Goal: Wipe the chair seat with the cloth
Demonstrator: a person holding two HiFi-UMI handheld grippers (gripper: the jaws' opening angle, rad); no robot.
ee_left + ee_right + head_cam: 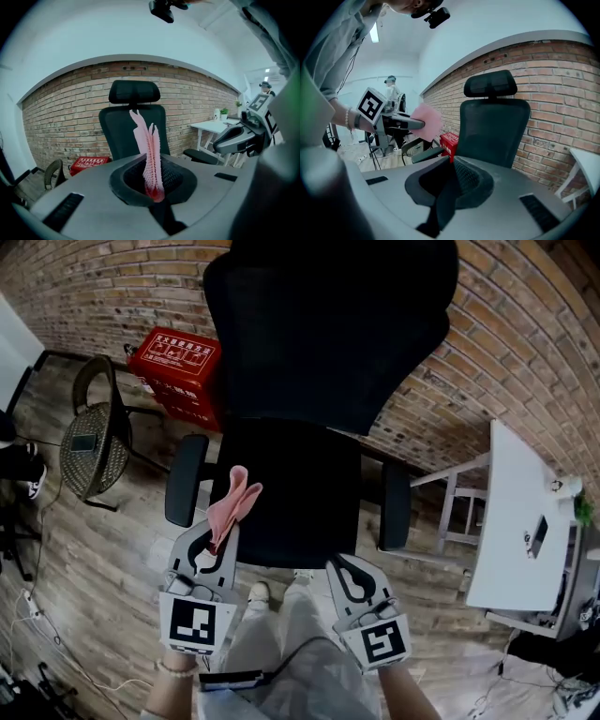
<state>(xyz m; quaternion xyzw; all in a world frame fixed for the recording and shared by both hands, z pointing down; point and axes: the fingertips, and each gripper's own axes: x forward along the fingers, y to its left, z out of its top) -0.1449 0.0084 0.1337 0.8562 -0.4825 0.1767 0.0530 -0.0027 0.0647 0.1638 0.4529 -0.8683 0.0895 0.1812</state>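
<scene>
Cloth (pixel 232 502) upright in L tongs (pixel 210 538)

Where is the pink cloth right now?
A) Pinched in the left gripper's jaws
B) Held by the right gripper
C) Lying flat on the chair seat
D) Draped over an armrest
A: the left gripper has its jaws shut on the pink cloth, which stands up from them; the right gripper holds nothing.

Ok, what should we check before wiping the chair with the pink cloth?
1. Pink cloth pinched in the left hand-held gripper: ok.
2. Cloth touching the chair seat: not ok, it sticks up in the air.
3. Nothing lying on the seat: ok.
4. Right hand-held gripper shut, empty, in front of the seat: ok.
5. Where the seat is dirty: cannot tell.
</scene>
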